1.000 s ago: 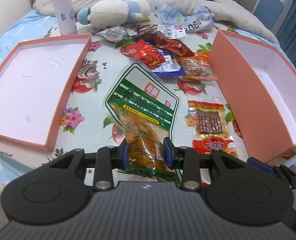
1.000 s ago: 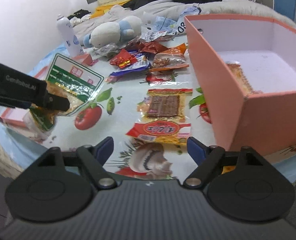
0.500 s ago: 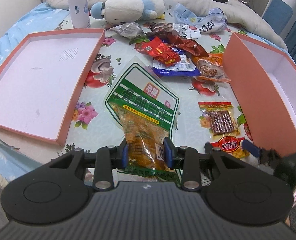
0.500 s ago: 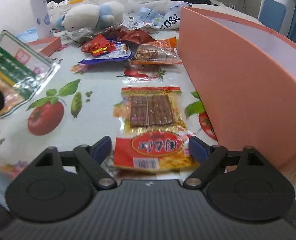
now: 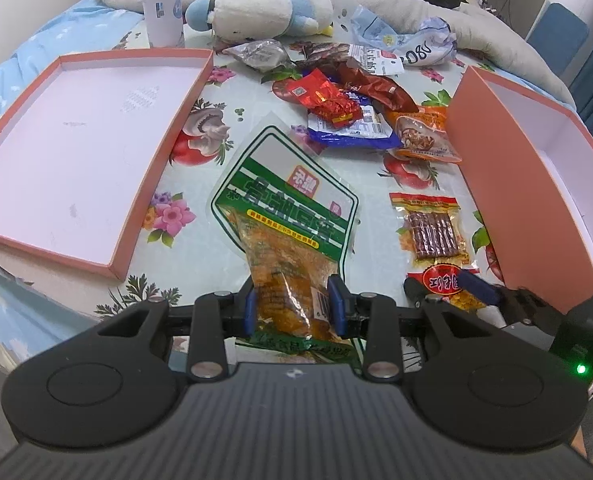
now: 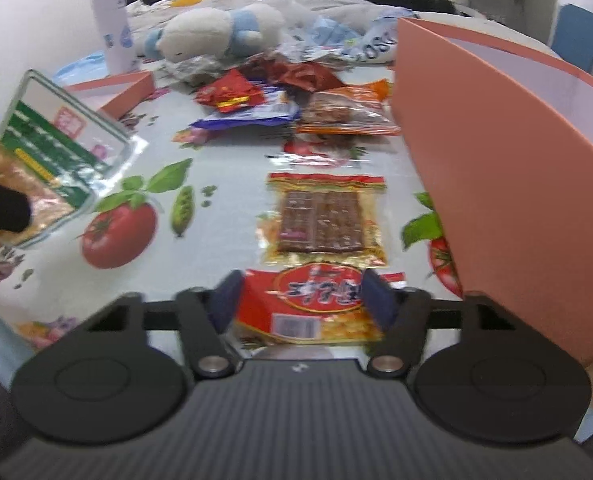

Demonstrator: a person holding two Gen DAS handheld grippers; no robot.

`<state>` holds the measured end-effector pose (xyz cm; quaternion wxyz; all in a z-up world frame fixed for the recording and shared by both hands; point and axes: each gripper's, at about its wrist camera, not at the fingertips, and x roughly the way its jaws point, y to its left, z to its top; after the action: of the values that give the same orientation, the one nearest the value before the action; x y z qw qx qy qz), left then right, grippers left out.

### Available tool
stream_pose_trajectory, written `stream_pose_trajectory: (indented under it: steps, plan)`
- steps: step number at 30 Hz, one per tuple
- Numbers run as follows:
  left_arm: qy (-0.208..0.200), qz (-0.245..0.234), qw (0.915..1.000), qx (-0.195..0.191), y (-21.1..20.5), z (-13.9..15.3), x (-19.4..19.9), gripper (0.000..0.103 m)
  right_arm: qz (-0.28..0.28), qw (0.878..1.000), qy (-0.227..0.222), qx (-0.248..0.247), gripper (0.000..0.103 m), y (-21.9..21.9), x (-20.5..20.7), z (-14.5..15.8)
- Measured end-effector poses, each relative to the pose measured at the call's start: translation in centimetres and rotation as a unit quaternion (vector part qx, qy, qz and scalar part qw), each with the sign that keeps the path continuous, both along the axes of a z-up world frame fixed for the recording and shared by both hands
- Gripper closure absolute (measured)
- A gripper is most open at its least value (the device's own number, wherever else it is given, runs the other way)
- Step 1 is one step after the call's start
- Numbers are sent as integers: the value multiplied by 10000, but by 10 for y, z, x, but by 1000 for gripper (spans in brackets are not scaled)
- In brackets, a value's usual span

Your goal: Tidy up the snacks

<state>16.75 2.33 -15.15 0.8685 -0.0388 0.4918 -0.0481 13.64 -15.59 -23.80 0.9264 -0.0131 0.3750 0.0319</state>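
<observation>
**Two packets, one per claw**

Here we see the left gripper point(image 5: 292, 303) clamped on the near end of a green packet point(image 5: 286, 216), a clear pouch with a green and white label, a small red square on it and orange, crumbly food inside. The packet points away from us, over the printed cloth point(image 5: 200, 152) between the two boxes; from the right wrist view it looks lifted at its far end, tilted up off the cloth.

The second snack, a red packet point(image 6: 322, 240), lies flat on the cloth just left of the deep box point(image 6: 508, 184). It has a window showing dark brown strips and a red label at its near end. The right gripper point(image 6: 304, 298) sits low at that near end, its blue fingers point(image 6: 226, 294) spread on either side of the label; we cannot tell whether they touch it.

To the left, the shallow lid point(image 5: 76, 152) lies open side up, its near right corner close to the green packet. The deep box wall stands just beside the right gripper. Between the two lies a bare strip of cloth.

Farther off is a heap of snack bags point(image 5: 352, 116), then a plush toy point(image 5: 264, 10) and a white bottle point(image 5: 160, 0).
</observation>
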Motion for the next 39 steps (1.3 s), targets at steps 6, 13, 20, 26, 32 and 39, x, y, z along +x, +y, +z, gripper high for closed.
stream_pose_trajectory:
  steps: [6,13,20,26,32,39]
  plan:
    - [15,25,10000,-30,3,-2,0,63,182,9998,-29,-4,87,15,-2,9]
    - [-22,131,9999,-59,10,0,5,63,-262,9992,-280,127,20,1,25,24]
    - [2,151,9999,-78,14,-1,9,63,-425,9985,172,-311,22,3,63,7]
    - [50,165,9998,-77,16,-6,16,63,-293,9981,390,-376,17,-8,72,0]
    - [40,152,9998,-89,14,-6,19,63,69,9982,547,-242,48,-5,70,6]
    - [30,126,9999,-77,11,1,14,63,254,9982,522,-169,50,3,51,14]
